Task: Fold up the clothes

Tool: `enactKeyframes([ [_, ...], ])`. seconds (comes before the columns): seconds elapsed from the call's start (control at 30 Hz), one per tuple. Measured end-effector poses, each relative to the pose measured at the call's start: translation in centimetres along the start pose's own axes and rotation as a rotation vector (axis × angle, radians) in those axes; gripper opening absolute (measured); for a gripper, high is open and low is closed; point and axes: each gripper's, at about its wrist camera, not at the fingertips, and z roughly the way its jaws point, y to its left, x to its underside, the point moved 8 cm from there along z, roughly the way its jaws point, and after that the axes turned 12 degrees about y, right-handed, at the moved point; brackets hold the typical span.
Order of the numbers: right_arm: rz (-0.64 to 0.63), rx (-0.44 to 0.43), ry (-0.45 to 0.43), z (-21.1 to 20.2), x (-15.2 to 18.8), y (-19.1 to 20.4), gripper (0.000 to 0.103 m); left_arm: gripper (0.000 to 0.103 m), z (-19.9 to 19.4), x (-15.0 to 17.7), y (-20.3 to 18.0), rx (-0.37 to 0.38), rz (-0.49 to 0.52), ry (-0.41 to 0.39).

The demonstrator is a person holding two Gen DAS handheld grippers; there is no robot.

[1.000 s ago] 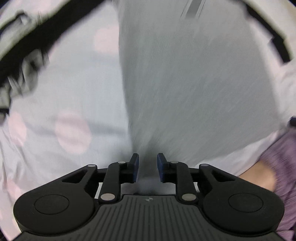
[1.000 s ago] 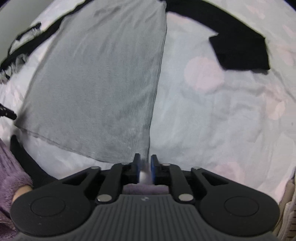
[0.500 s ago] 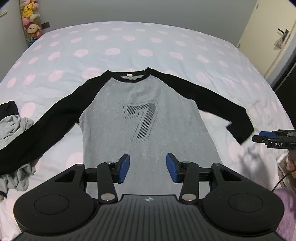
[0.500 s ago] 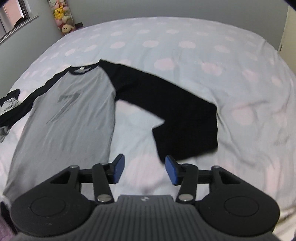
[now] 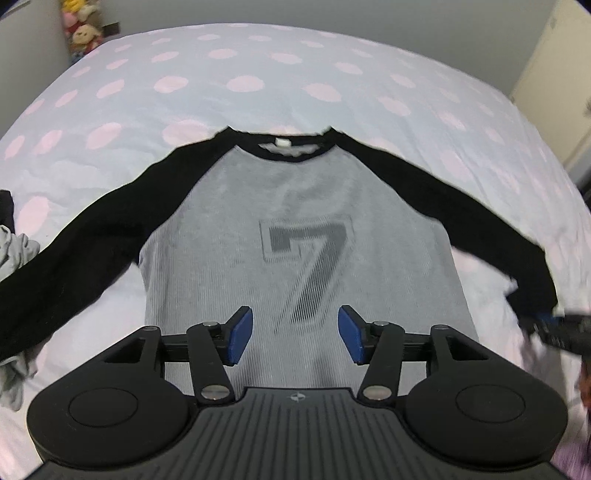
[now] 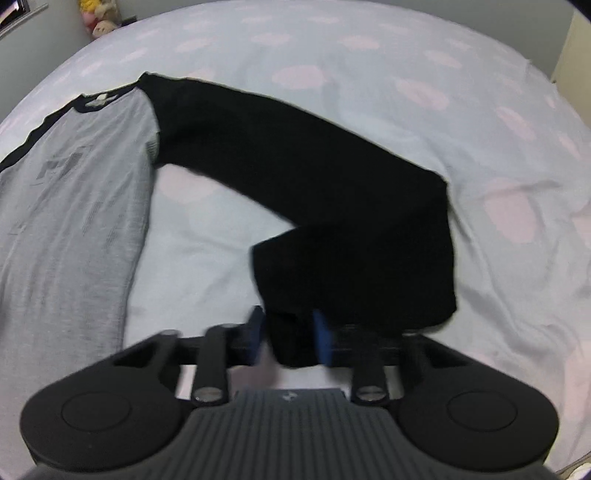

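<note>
A grey raglan shirt point(image 5: 303, 229) with black sleeves and a dark "7" lies flat, face up, on the bed. My left gripper point(image 5: 295, 334) is open and empty above the shirt's lower middle. In the right wrist view the shirt's grey body point(image 6: 74, 206) lies at the left and its right black sleeve point(image 6: 332, 192) stretches across the bed, bent back at the cuff. My right gripper point(image 6: 290, 334) has its jaws part closed around the sleeve's cuff end point(image 6: 291, 332); the view is blurred. It also shows at the right edge of the left wrist view point(image 5: 565, 330).
The bed has a pale blue cover with pink dots point(image 5: 240, 85). A crumpled grey and black garment point(image 5: 14, 251) lies at the left edge. Plush toys point(image 5: 81, 29) stand at the far left corner. A door point(image 5: 554, 74) is at the right.
Both grippers let go of the shirt's hem, opened and pulled back. The right gripper has since moved onto the right sleeve's cuff and its jaws have narrowed around it.
</note>
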Motion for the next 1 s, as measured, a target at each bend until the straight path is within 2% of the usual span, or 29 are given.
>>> enactKeyframes([
  [0.03,0.013,0.000,-0.004,-0.1,0.0,-0.5,0.008,0.049,0.2,-0.4,0.4,0.003,-0.013,-0.012],
  [0.07,0.034,-0.007,-0.005,-0.3,-0.2,-1.0,0.006,0.049,0.4,-0.6,0.9,0.002,-0.023,-0.027],
  [0.2,0.168,-0.050,-0.052,-3.5,-1.7,-3.9,0.006,0.049,1.5,-0.5,2.8,-0.017,-0.019,-0.035],
  [0.33,0.312,-0.041,-0.143,-9.0,-5.0,-8.0,0.006,0.049,2.1,-0.7,5.2,-0.053,-0.021,-0.036],
  [0.4,0.367,0.003,-0.182,-11.5,-6.8,-10.3,0.006,0.049,2.0,-0.8,6.3,-0.047,-0.043,-0.048],
  [0.57,0.529,0.113,-0.231,-16.3,-10.6,-16.0,0.006,0.049,2.3,-0.3,8.0,0.023,-0.089,-0.032],
  [0.67,0.607,0.172,-0.254,-18.1,-11.8,-18.7,0.006,0.049,1.9,-0.6,8.6,0.018,-0.105,-0.047],
  [0.83,0.665,0.224,-0.277,-19.6,-12.9,-21.2,0.006,0.049,1.0,-1.2,8.6,0.040,-0.106,-0.076],
  [1.0,0.612,0.153,-0.312,-20.4,-14.8,-19.0,0.006,0.049,1.2,-1.5,8.9,0.048,-0.120,-0.068],
])
